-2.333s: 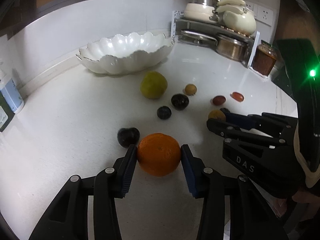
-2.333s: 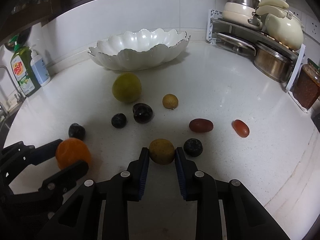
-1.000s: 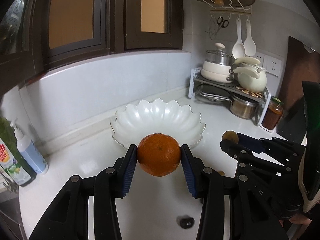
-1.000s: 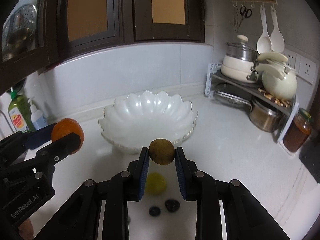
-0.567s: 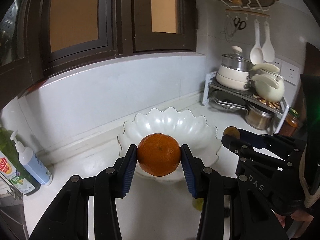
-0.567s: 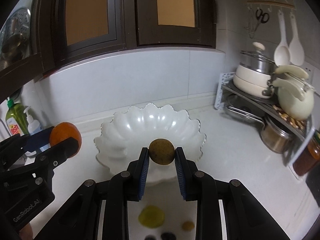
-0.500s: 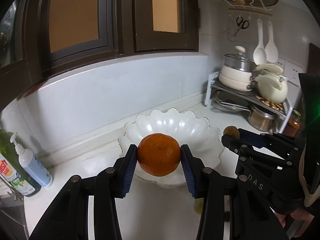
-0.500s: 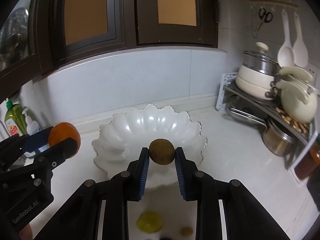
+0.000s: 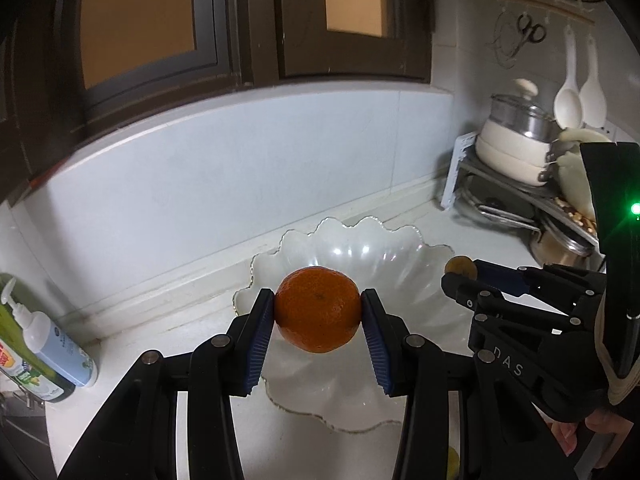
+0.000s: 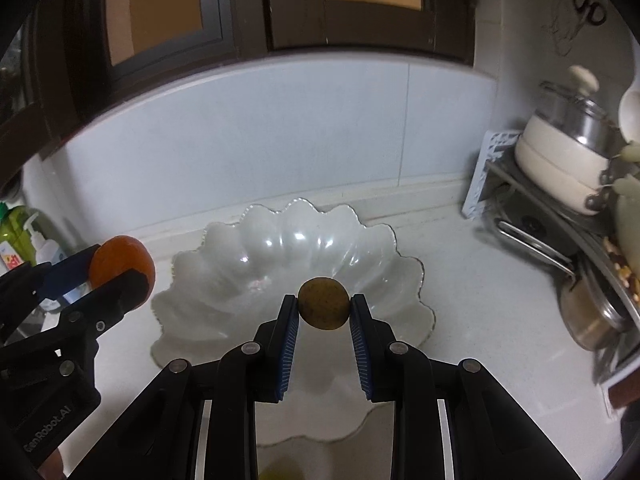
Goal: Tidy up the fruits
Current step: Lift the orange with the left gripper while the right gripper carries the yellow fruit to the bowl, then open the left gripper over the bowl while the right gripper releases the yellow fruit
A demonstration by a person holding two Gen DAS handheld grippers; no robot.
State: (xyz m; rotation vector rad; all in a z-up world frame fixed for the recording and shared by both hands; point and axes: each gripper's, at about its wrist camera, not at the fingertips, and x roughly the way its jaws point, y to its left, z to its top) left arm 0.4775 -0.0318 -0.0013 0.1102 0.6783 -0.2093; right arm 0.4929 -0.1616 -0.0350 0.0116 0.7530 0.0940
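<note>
Below the left gripper (image 9: 319, 312), its orange (image 9: 318, 309) and fingers (image 9: 260, 334) hide the near middle of the white bowl (image 9: 360, 246); a yellowish fruit (image 9: 453, 462) shows only as a sliver between the arms; beneath the right gripper (image 10: 323, 309), another yellow-green fruit (image 10: 280, 472) is cut off by the bottom edge; to its right, the pot rack (image 10: 560, 240) is motion-blurred.

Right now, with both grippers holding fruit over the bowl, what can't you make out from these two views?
- Near part of the white bowl: hidden by the left gripper and its orange in the left view, by the right gripper and brown fruit in the right view.
- Fruit left on the counter: only a yellow-green sliver at the right view's bottom edge.
- Bottle label: cut off, unreadable.
</note>
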